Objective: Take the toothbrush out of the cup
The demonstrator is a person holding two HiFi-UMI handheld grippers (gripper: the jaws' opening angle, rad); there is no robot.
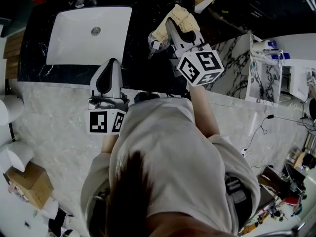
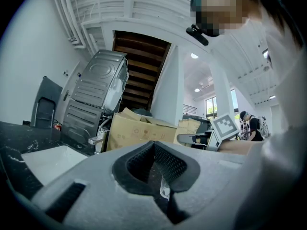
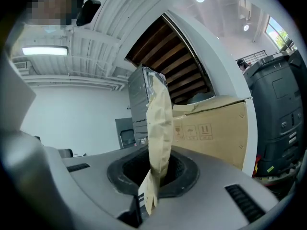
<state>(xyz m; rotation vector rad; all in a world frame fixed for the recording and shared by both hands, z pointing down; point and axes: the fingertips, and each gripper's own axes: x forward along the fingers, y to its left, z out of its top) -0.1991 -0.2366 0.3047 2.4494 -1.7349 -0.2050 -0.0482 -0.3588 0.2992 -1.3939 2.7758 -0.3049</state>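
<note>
- Currently we see the right gripper [image 3: 144,201] clamped on the paper-wrapped toothbrush [image 3: 160,123], upper centre, near the cup [image 1: 157,42].
- Left gripper [image 2: 161,195]: jaws together, lower right of the sink [image 1: 74,41].

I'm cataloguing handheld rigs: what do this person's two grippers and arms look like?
Both the left gripper and right gripper have light grey moulded shells with dark ribbed pads. Each carries a white cube with black square markers. The person wears a pale short-sleeved top.

Beige paper-wrapped toothbrush [image 3: 159,123] upright, lower end at clear cup [image 1: 157,42]
</note>
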